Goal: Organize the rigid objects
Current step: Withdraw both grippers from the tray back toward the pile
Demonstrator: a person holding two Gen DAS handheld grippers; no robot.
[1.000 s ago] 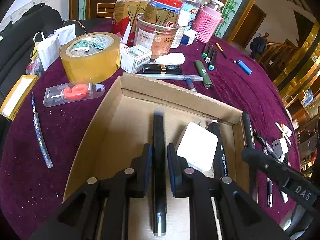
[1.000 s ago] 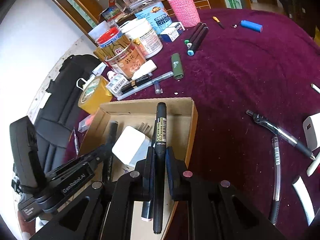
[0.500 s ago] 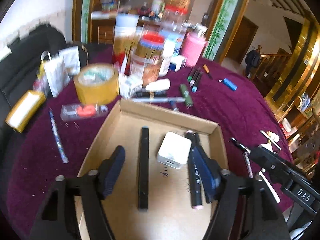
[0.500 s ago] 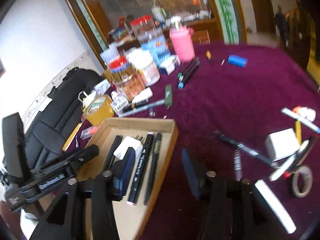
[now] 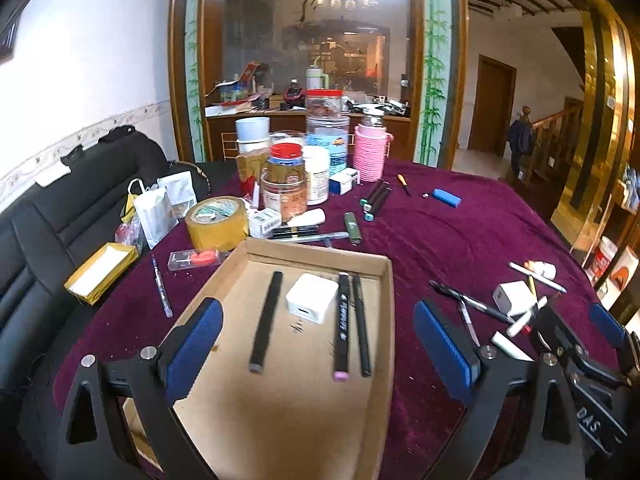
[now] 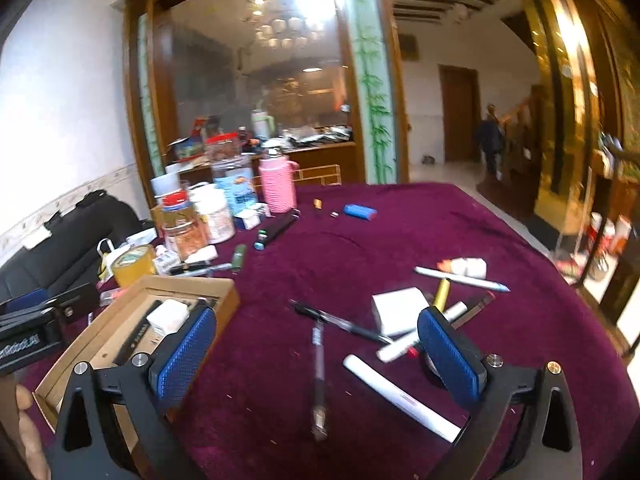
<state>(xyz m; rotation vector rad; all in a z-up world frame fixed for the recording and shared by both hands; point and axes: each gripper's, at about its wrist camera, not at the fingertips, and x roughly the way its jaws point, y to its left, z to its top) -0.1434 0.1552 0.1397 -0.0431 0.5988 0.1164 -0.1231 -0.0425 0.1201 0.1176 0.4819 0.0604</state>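
Three pens [image 5: 266, 322] are lying lengthwise in the cardboard tray [image 5: 384, 320], pointing away from the camera. Both the left gripper [image 5: 316, 344] and right gripper [image 6: 316, 352] are hanging released, gripping nothing.

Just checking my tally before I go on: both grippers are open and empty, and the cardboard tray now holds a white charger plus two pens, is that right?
Not quite: the cardboard tray holds the white charger plus three pens, not two. The left wrist view shows one black pen left of the charger and two more on its right. The left gripper and right gripper are indeed open and empty.
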